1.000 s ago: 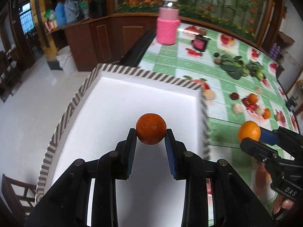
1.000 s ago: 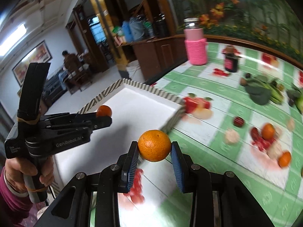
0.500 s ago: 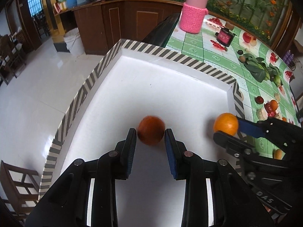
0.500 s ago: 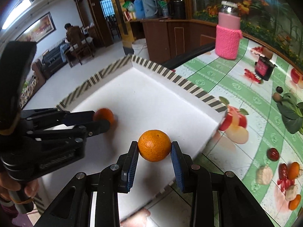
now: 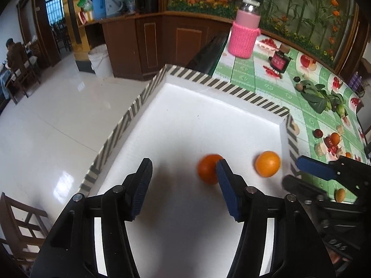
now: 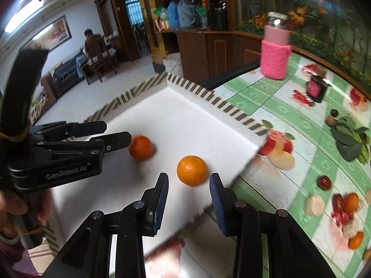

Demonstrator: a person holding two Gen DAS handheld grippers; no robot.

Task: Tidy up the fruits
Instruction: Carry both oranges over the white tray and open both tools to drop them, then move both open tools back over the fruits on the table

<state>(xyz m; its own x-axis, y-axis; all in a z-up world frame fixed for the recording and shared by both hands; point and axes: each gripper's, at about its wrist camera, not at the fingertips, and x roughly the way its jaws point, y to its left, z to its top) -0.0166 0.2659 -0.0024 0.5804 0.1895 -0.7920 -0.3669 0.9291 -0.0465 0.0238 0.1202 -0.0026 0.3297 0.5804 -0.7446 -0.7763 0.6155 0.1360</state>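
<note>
Two oranges lie on the floor of a white box with a striped rim [image 5: 227,85]. The darker orange [image 5: 207,168] sits just beyond my open left gripper [image 5: 183,173], partly behind its right finger. The lighter orange [image 5: 267,164] lies to its right. In the right wrist view the lighter orange [image 6: 192,170] rests on the box floor between the tips of my open right gripper [image 6: 189,185], apart from the pads. The darker orange [image 6: 140,147] shows there by the left gripper's fingertips [image 6: 120,139]. The box rim [image 6: 234,112] runs behind them.
The box sits at the edge of a table with a green fruit-print cloth [image 5: 262,78]. A jar in a pink knitted sleeve [image 5: 244,37], a small dark box [image 5: 279,61] and leafy greens [image 5: 317,97] stand on it. The tiled floor lies off to the left.
Both grippers have come down into the box and opened. Each orange has left its jaws and now lies on the box floor; the darker one looks blurred, still moving.
</note>
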